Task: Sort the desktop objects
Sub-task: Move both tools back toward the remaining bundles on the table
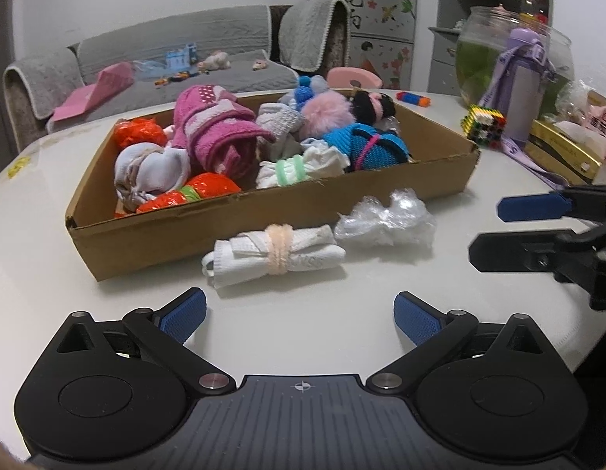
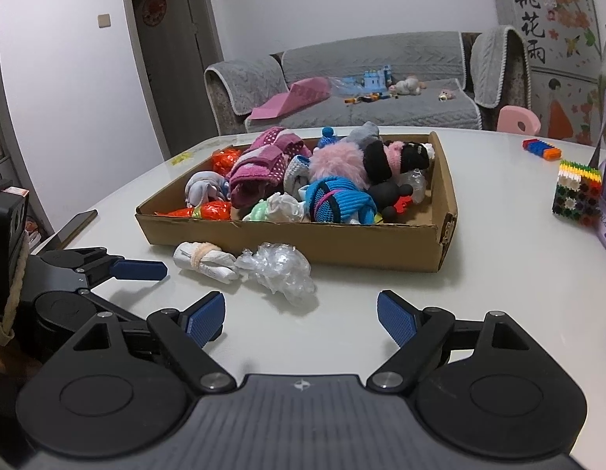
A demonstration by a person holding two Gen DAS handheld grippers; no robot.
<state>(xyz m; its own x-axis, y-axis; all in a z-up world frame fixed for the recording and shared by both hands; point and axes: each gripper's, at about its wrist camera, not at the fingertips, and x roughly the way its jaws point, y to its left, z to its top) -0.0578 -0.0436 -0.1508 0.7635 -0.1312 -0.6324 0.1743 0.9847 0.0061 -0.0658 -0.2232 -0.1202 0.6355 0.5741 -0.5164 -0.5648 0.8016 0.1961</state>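
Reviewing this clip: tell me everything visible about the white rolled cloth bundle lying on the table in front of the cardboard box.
The white rolled cloth bundle looks like soft woven fabric, folded and rolled into a short roll, with a fuzzy peach hair tie around its middle. It lies flat on the white table, just outside the near wall of the cardboard box. One end meets the crumpled clear plastic beside it. Neither pair of tongs touches it.

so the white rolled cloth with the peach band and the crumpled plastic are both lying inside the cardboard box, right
Not quite: the white rolled cloth and the crumpled plastic both lie on the table, just outside the cardboard box, along its near wall. The left wrist view shows this, and the right wrist view agrees.
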